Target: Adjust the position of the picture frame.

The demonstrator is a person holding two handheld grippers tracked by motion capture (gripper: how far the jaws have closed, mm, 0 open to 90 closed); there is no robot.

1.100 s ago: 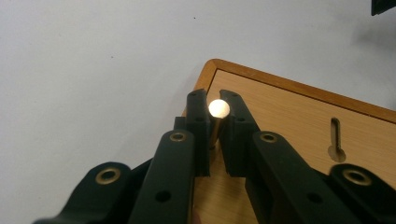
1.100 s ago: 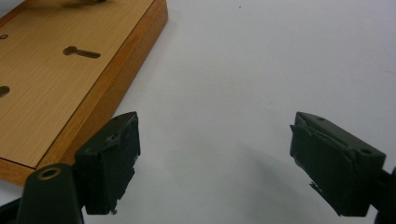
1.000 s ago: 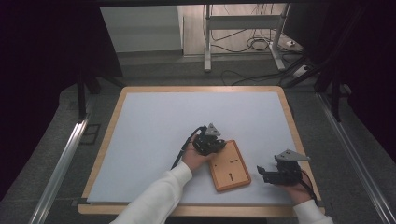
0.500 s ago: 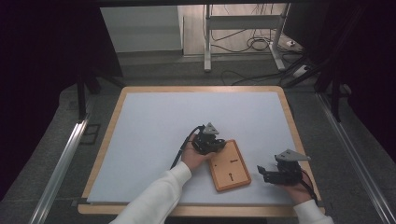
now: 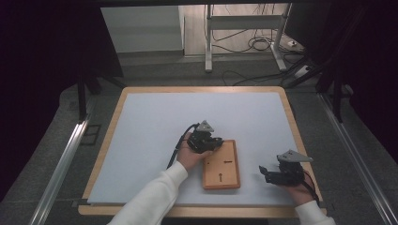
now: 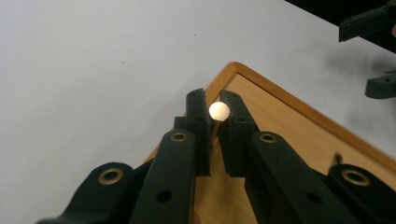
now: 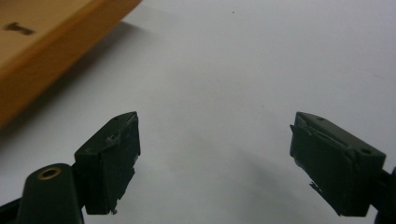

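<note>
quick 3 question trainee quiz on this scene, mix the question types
1. True or false: the left tongs are shut on a small wooden peg.
2. The peg is held over which part of the wooden board? A) a corner B) its middle C) off on the white mat
3. Fill in: the right tongs stand ___ over the white mat, beside the board.

Key: 1 true; 2 A; 3 open, with nothing between them.

One wooden board [image 5: 221, 165], one small wooden peg [image 6: 218, 110], two grippers — left [image 5: 212, 143], right [image 5: 264, 171] — on one table [image 5: 141, 117].
</note>
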